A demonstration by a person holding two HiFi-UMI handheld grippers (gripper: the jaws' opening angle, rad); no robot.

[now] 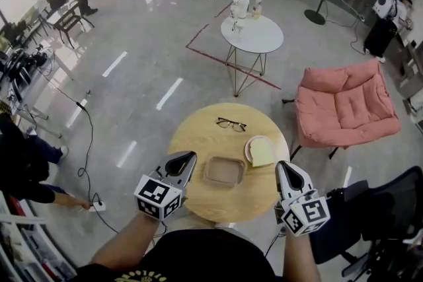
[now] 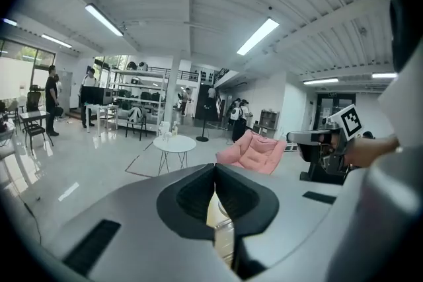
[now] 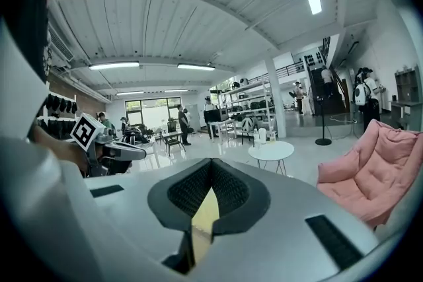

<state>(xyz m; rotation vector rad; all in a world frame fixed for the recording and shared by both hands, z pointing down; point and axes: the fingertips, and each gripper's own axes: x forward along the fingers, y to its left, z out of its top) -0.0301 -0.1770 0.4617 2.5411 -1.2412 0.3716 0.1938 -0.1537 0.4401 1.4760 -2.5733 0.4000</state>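
A round wooden table [image 1: 201, 137] stands just in front of me. On it lie black-rimmed glasses [image 1: 230, 123], a white plate [image 1: 249, 150] with a slice of bread [image 1: 262, 151], and a shallow brownish container [image 1: 225, 170]. My left gripper [image 1: 188, 156] [image 2: 213, 168] hovers over the table's near left edge, just left of the container. Its jaws are shut and empty. Over the near right edge, below the plate, my right gripper [image 1: 282, 167] [image 3: 211, 165] is also shut on nothing. Each gripper view shows the other gripper off to the side.
A pink armchair [image 1: 347, 105] sits to the right of the table. A white round table [image 1: 252, 34] with bottles stands behind. There is a black office chair [image 1: 390, 208] at near right. A cable [image 1: 86, 142] runs over the floor at left, near a crouching person [image 1: 23, 162].
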